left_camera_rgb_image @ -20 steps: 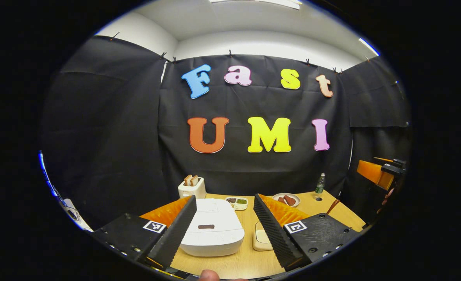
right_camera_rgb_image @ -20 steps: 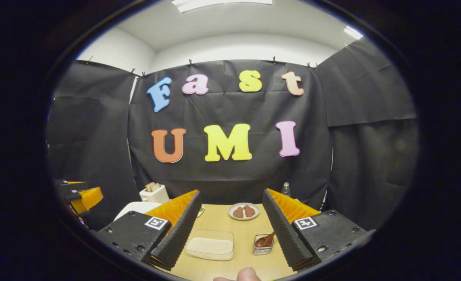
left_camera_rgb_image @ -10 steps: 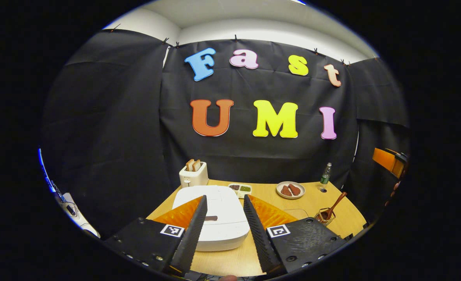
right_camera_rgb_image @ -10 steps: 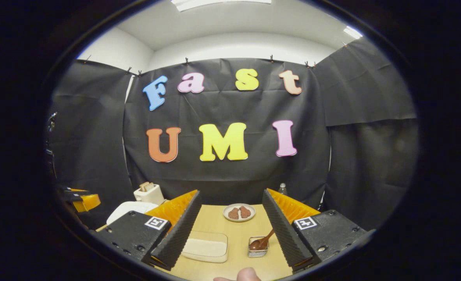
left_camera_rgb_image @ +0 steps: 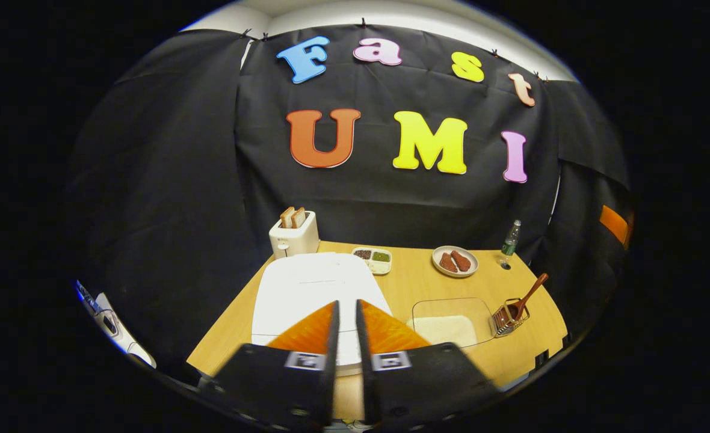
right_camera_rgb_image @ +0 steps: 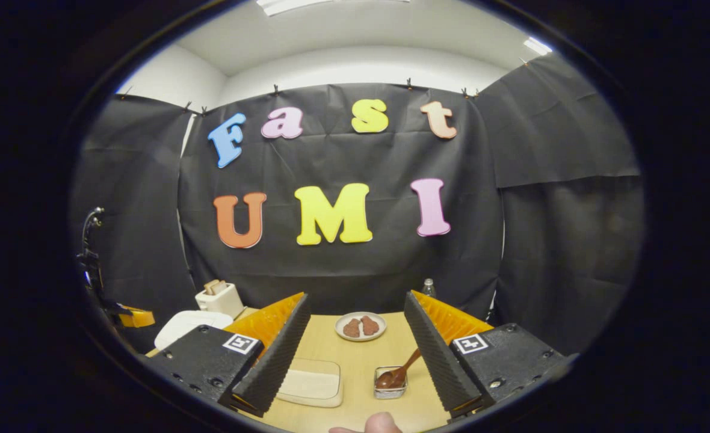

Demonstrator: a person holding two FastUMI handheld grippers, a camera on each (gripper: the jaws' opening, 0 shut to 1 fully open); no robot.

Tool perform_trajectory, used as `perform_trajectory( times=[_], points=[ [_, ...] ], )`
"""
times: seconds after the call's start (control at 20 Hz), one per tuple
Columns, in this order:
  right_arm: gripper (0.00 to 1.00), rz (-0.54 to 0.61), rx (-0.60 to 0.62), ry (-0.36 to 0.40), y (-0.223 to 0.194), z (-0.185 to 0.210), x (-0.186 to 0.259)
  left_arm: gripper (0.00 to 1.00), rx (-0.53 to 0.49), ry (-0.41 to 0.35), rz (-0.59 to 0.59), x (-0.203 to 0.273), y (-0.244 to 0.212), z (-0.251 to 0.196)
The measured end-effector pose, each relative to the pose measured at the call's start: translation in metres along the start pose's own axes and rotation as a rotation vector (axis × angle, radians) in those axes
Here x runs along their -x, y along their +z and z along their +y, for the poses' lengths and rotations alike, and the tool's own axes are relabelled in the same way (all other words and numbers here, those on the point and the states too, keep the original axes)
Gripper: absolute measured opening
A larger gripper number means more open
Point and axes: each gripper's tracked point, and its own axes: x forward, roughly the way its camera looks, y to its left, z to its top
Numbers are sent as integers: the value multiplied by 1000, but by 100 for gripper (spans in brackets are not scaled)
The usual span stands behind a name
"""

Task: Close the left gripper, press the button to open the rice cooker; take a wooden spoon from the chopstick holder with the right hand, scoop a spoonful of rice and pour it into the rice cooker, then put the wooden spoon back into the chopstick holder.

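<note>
Each tool (right_camera_rgb_image: 355, 349) has black screwed mounts bearing square coded markers.

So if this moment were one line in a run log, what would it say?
left tongs: nearly shut, over rice cooker | lid: down | right tongs: open, empty | wooden spoon: in chopstick holder
</note>
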Motion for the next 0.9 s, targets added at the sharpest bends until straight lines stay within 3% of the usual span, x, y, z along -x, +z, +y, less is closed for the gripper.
perform_trajectory(
  times=[0.05,0.45,0.9],
  points=[
    [100,4,-1,-9,-1,-4,-3,0,12,-32,28,-13,-12,-2],
    [100,63,0,-59,-22,-26,-18,0,89,-13,165,-76,-50,27],
    [100,107,-5,-52,-34,-22,-32,0,130,-6,239,-97,-76,33]
  ],
)
